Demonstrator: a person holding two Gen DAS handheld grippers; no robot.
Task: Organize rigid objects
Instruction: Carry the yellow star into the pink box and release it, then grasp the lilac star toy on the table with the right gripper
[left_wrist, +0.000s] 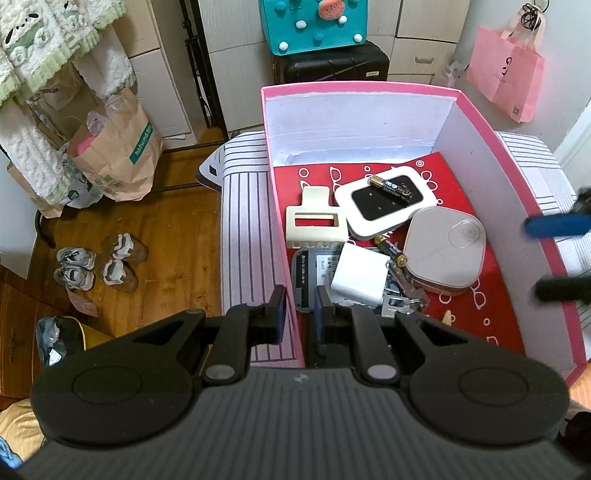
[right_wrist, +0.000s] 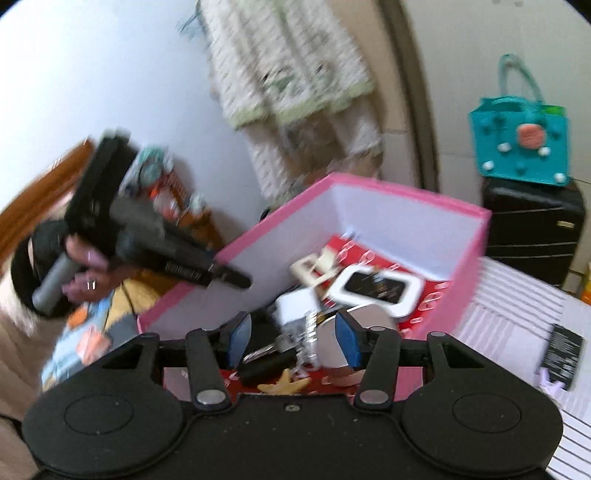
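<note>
An open pink box (left_wrist: 515, 158) with white inner walls and a red patterned floor stands on a striped surface. Inside lie a cream hair clip (left_wrist: 316, 221), a white device with a black screen (left_wrist: 388, 201), two batteries (left_wrist: 393, 186), a white cube charger (left_wrist: 358, 277), a pale rounded case (left_wrist: 445, 251) and keys (left_wrist: 406, 301). My left gripper (left_wrist: 299, 314) is shut on the box's left wall. My right gripper (right_wrist: 293, 336) hovers open over the box's near corner, nothing between its pads. It shows blurred at the box's right wall (left_wrist: 554, 258).
The striped cover (left_wrist: 243, 229) drops off to a wooden floor with shoes (left_wrist: 99, 264) and paper bags (left_wrist: 118, 155) at the left. A black suitcase (left_wrist: 332, 66) with a teal bag (right_wrist: 521, 144) on it stands behind the box. A hand (right_wrist: 83, 266) holds the left gripper.
</note>
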